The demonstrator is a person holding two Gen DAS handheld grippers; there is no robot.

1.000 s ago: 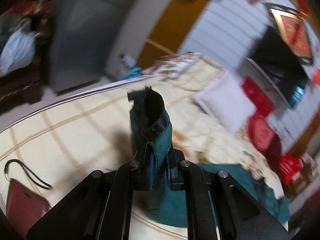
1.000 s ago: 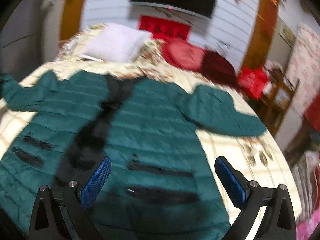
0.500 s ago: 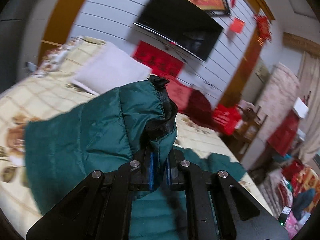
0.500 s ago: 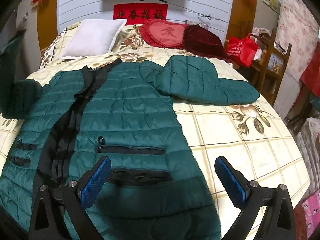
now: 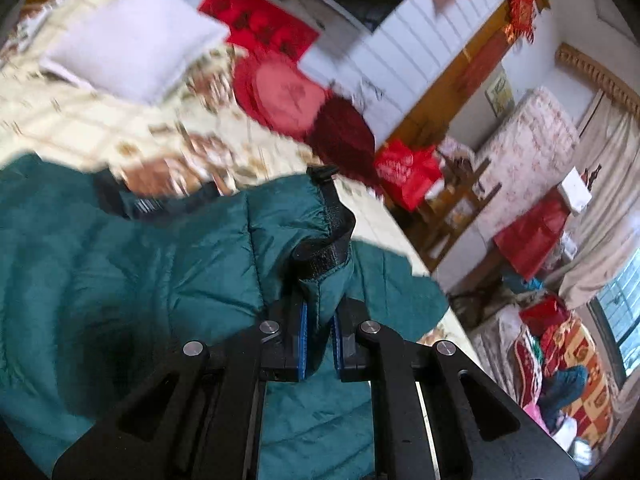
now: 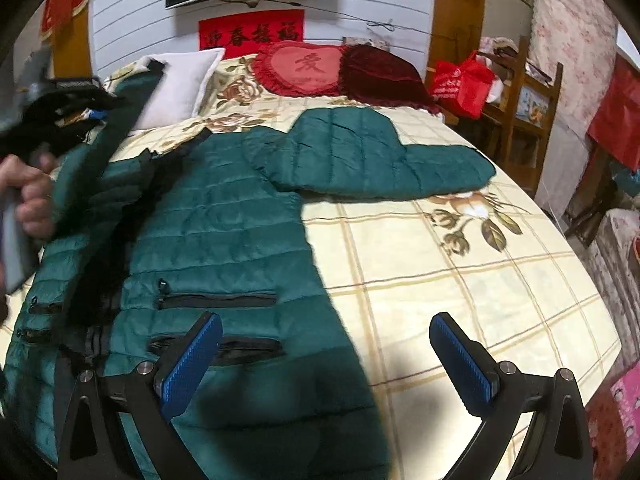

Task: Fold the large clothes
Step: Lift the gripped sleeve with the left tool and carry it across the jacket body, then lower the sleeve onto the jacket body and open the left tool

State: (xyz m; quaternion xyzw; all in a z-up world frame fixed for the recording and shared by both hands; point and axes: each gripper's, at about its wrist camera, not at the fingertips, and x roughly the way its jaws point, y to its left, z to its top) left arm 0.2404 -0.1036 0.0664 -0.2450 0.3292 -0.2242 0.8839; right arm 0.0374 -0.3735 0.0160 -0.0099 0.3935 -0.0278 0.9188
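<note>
The left gripper pinches the green jacket's cuff, hiding the sleeve's end. The right gripper hangs wide open and empty at 6 o'clock over the bed, where the jacket's hem is cut off.

The room is bright with daylight. A window at the right edge of the left wrist view glows pale. That view is smeared with blur: the white pillow and the red cushion look streaky. The right wrist view is sharper, but its left edge is blurry, where a hand shows. A big dark shadow lies across the green jacket and the bed. Both pictures bend round at the edges, with black corners.
</note>
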